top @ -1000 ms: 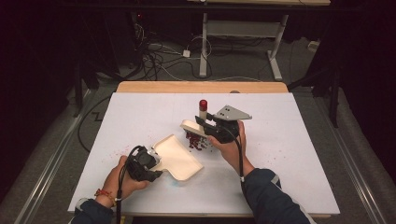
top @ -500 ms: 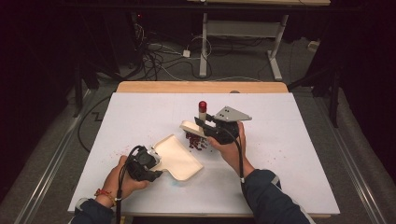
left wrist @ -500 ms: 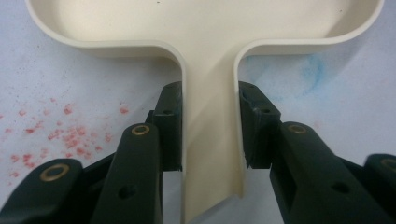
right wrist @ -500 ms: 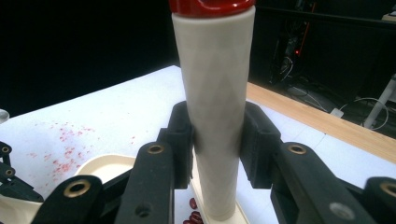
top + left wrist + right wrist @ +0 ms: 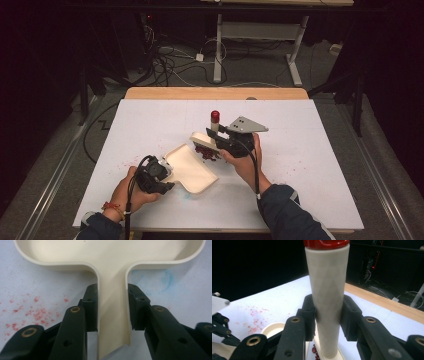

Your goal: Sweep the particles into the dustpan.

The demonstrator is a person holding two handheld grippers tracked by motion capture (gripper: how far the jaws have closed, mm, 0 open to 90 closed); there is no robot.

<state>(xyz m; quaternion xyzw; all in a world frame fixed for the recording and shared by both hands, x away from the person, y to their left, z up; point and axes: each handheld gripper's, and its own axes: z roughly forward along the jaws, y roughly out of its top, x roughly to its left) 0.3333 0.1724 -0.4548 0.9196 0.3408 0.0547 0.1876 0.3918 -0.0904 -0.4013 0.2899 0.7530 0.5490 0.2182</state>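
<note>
Nothing has shifted since a second ago: both grippers sit where they were. At the near left of the white table (image 5: 320, 150), the left gripper (image 5: 112, 312) pinches the handle of the cream dustpan (image 5: 192, 170), which lies flat. Just right of centre, the right gripper (image 5: 328, 315) clamps the upright cream brush handle (image 5: 328, 290) with its red cap (image 5: 215, 116), standing over dark red beans (image 5: 205, 152) at the dustpan's far edge.

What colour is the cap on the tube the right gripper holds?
Red. The cap tops a cream tube, clearest in the right gripper view.
</note>
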